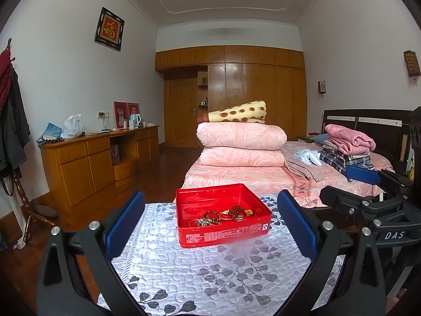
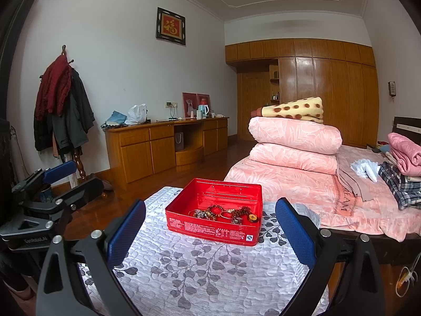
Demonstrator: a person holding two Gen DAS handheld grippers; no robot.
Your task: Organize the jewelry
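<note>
A red tin box (image 1: 223, 230) stands open on a table with a white leaf-patterned cloth (image 1: 210, 276). Inside lie several beaded bracelets and small jewelry pieces (image 1: 223, 216). The box also shows in the right wrist view (image 2: 210, 227) with the jewelry (image 2: 223, 214) in it. My left gripper (image 1: 210, 226) is open and empty, held back from the box's near side. My right gripper (image 2: 210, 230) is open and empty, also short of the box. The right gripper shows at the right of the left wrist view (image 1: 368, 181); the left gripper shows at the left of the right wrist view (image 2: 52, 184).
A bed (image 1: 263, 176) with folded pink quilts (image 1: 242, 142) and stacked clothes (image 1: 347, 150) stands behind the table. A wooden desk (image 1: 100, 158) runs along the left wall. A coat rack (image 2: 63, 110) with clothes stands at the left. Wardrobes (image 1: 250, 97) fill the far wall.
</note>
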